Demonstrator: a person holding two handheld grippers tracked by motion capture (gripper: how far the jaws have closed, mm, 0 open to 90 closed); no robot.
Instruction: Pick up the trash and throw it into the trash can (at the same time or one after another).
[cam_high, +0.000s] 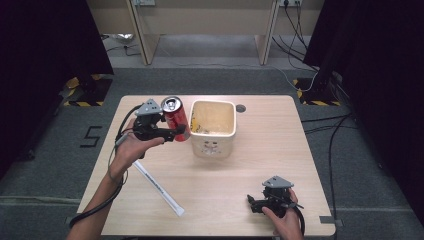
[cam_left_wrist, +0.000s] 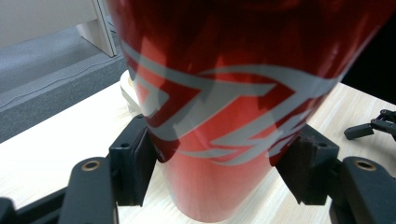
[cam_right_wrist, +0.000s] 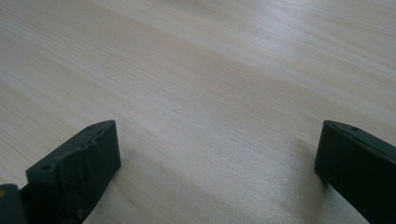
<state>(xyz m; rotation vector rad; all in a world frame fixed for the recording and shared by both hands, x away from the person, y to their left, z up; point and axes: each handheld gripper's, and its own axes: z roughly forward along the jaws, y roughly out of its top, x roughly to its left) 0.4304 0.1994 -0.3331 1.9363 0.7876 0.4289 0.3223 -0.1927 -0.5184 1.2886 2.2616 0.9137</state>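
Observation:
A red drinks can (cam_high: 176, 119) with silver lettering hangs tilted above the table's left half, right beside a cream square tub (cam_high: 214, 127). My left gripper (cam_high: 176, 131) is shut on the can, and in the left gripper view both pads (cam_left_wrist: 136, 164) press on the sides of the can (cam_left_wrist: 224, 121). My right gripper (cam_high: 251, 204) rests near the front right of the table, held by a hand. In the right gripper view its jaws (cam_right_wrist: 217, 163) stand wide apart over bare wood with nothing between them.
A white wrapped straw (cam_high: 158, 188) lies slantwise on the wooden table (cam_high: 260, 155) in front of the left forearm. The tub stands at the table's middle back, with a round hole (cam_high: 241, 108) in the tabletop behind it. Cables and a desk lie beyond the far edge.

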